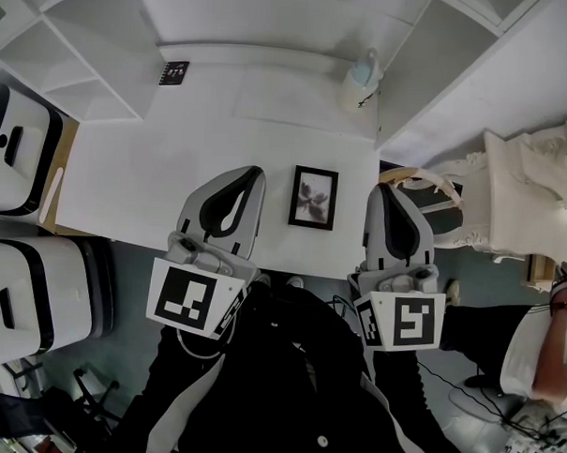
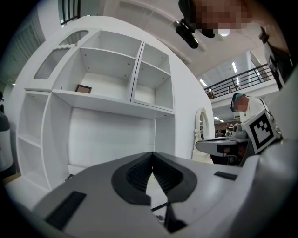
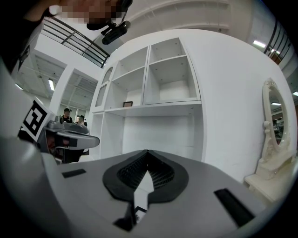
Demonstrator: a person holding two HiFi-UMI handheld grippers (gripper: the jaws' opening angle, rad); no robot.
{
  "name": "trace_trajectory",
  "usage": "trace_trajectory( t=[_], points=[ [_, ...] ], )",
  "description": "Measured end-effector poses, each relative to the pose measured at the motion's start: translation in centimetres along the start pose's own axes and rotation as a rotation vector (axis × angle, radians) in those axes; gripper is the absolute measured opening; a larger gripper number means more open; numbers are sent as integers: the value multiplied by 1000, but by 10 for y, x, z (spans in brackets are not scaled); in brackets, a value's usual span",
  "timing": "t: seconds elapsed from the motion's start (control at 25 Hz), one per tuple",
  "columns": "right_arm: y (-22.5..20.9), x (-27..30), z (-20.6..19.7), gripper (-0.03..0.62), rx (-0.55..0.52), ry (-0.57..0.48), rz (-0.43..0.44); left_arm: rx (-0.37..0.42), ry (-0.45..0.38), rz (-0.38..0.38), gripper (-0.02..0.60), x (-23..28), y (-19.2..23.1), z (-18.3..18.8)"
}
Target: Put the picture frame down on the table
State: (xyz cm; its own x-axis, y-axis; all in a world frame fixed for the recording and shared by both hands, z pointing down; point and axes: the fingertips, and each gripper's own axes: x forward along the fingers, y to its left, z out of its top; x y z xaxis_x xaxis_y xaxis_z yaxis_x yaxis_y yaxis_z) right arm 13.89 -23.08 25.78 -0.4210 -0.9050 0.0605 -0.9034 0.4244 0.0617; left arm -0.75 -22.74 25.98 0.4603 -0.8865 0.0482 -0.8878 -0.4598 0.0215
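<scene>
Black picture frame (image 1: pixel 313 198) on table (image 1: pixel 164 159), between left hand-held gripper (image 1: pixel 256 172) and right hand-held gripper (image 1: pixel 380 188) (both closed).

Black clothing (image 1: pixel 296 362), 2 grey hand-held grippers (image 1: pixel 258 172) (image 1: pixel 380 188), marker cubes (image 1: pixel 188 298).

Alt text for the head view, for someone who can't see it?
A black picture frame lies on the white table, untouched, between the left gripper and the right gripper, both shut and empty. White shelves surround the table.
</scene>
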Motion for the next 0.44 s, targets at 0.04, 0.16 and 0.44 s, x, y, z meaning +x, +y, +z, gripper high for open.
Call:
trace_trajectory(
  t=[0.04, 0.16, 0.44],
  points=[
    [0, 0, -1, 2, 0, 3, 1, -2, 1, 0, 2, 0, 1, -1],
    [1, 2, -3, 2, -2, 11, 5, -15, 6, 0, 2, 1, 3, -3],
    [1, 6, -7, 2, -8, 22, 14, -20, 11, -4, 2, 4, 3, -5]
  ],
)
